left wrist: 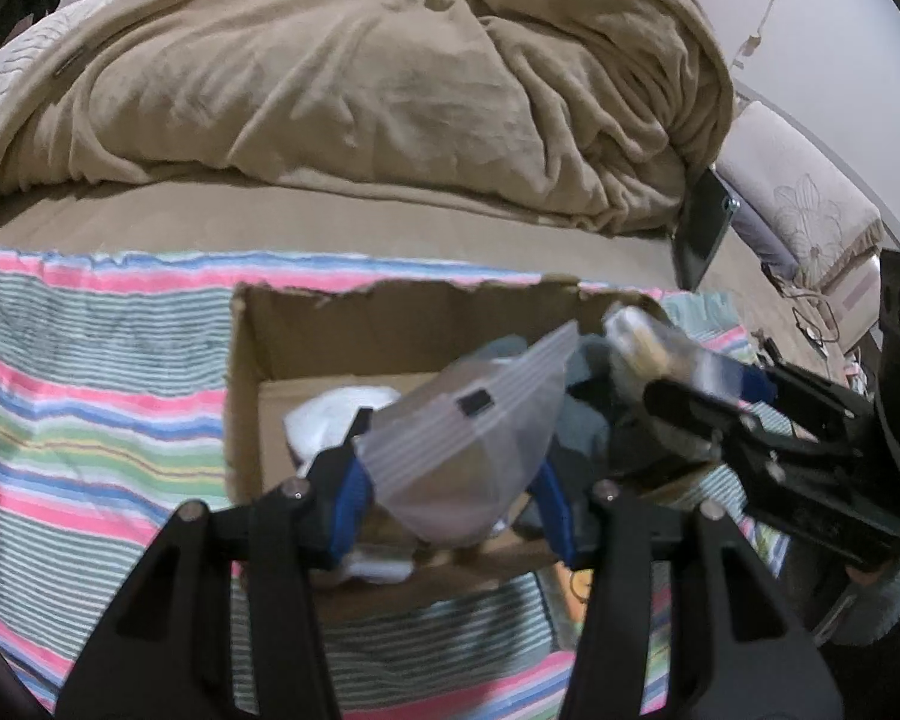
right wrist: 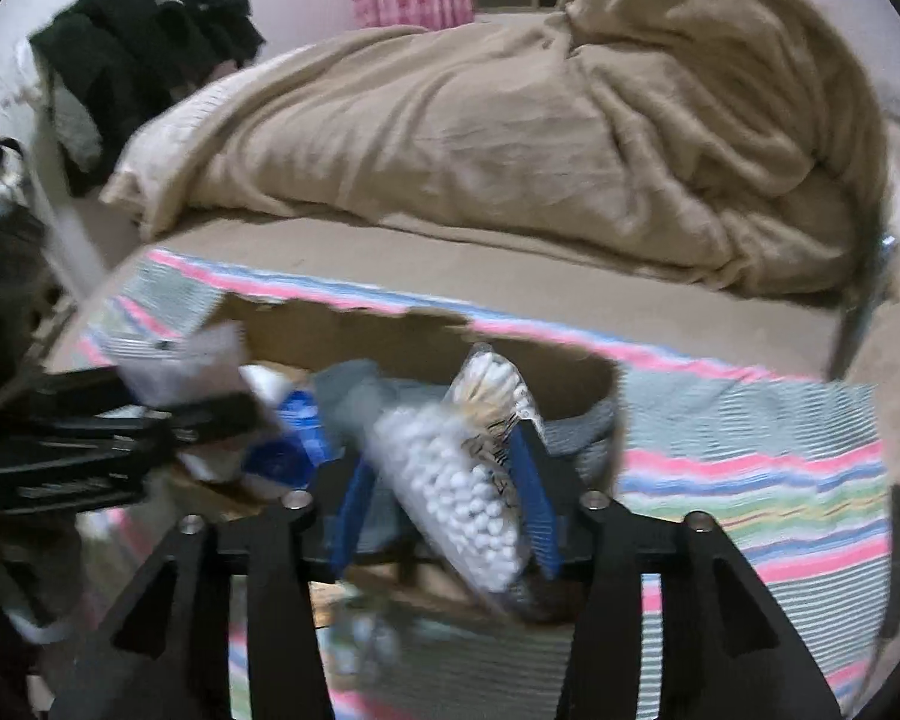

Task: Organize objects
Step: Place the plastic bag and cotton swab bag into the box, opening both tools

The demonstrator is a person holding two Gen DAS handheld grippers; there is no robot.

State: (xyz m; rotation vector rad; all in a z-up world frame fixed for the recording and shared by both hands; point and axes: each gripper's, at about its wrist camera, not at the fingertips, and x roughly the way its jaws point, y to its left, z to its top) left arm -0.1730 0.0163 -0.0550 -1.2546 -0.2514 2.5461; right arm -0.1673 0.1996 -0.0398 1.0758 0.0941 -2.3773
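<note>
The left gripper [left wrist: 450, 468] has its jaws closed on a frosted zip bag [left wrist: 468, 438] above the open cardboard box [left wrist: 390, 324], which sits on a striped towel [left wrist: 90, 396] on the bed. The right gripper [right wrist: 444, 498] has its jaws clamped on a clear pack of cotton swabs [right wrist: 468, 480] over the same box. Dark printing on the pack is too blurred to read. A tan blanket [left wrist: 360, 90] lies behind.

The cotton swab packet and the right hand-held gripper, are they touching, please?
Touching: the right wrist view shows the cotton swab packet pinched between the right hand-held gripper's blue fingers.
</note>
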